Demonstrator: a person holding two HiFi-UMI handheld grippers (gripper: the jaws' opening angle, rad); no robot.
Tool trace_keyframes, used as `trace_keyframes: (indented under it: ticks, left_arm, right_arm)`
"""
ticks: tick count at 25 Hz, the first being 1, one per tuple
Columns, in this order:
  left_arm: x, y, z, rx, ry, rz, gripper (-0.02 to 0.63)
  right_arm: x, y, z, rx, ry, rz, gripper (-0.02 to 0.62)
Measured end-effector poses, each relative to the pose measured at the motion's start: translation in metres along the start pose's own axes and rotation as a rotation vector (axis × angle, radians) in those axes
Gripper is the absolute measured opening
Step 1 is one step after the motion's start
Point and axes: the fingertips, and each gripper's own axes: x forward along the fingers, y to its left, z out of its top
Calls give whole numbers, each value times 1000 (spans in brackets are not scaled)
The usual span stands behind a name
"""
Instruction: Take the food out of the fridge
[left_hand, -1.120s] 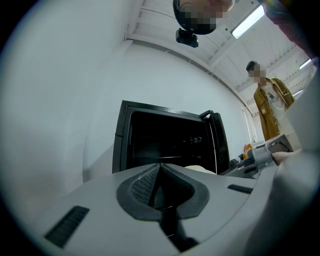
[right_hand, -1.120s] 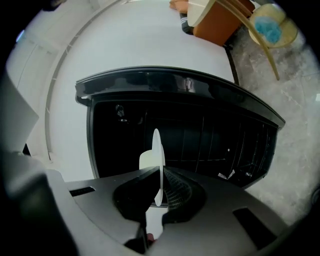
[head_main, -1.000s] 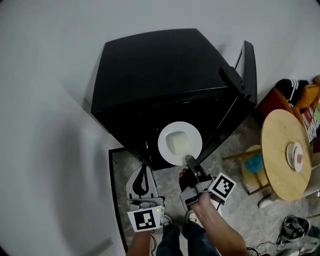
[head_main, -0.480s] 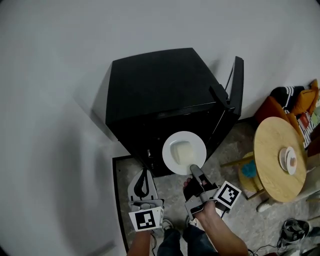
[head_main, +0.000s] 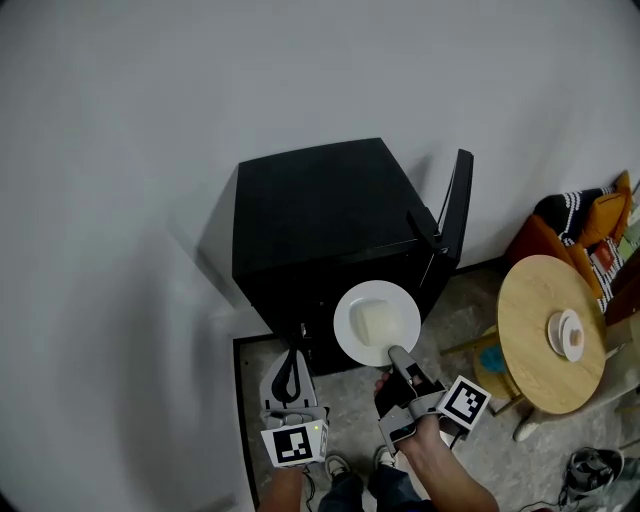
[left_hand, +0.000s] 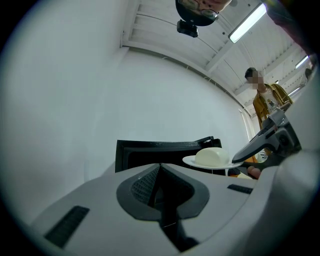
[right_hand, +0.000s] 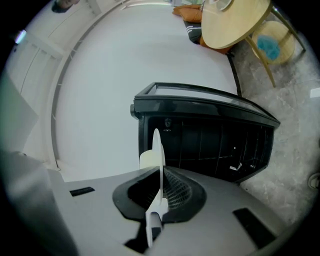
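A black fridge (head_main: 320, 210) stands against the white wall with its door (head_main: 455, 215) swung open to the right. In front of its opening hangs a white plate (head_main: 377, 322) carrying a pale block of food (head_main: 372, 320). My right gripper (head_main: 398, 358) is shut on the plate's near rim. In the right gripper view the plate (right_hand: 158, 150) stands edge-on between the jaws, with the food (right_hand: 147, 160) on its left. My left gripper (head_main: 290, 375) hovers to the left of the plate, shut and holding nothing. From the left gripper view, plate (left_hand: 212, 162) and food (left_hand: 212, 156) show at right.
A round wooden table (head_main: 540, 300) with a small dish (head_main: 570, 335) stands at the right, and a chair with a blue object (head_main: 495, 355) beside it. Orange and striped cloth (head_main: 590, 225) lies behind. A dark-framed floor panel (head_main: 240, 400) lies before the fridge. A person (left_hand: 265, 97) stands far right.
Both grippers have risen, the right one carrying the plate with the food upward in front of the fridge. The fridge now sits lower and smaller in the head view.
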Motion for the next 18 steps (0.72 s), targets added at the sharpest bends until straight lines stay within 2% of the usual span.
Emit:
trace_keyframes:
  ticks: [18]
  left_arm:
    - [-6,-19,76,4,-53,-26,12]
  right_arm:
    - [-28,86,15,-48,10,50,31]
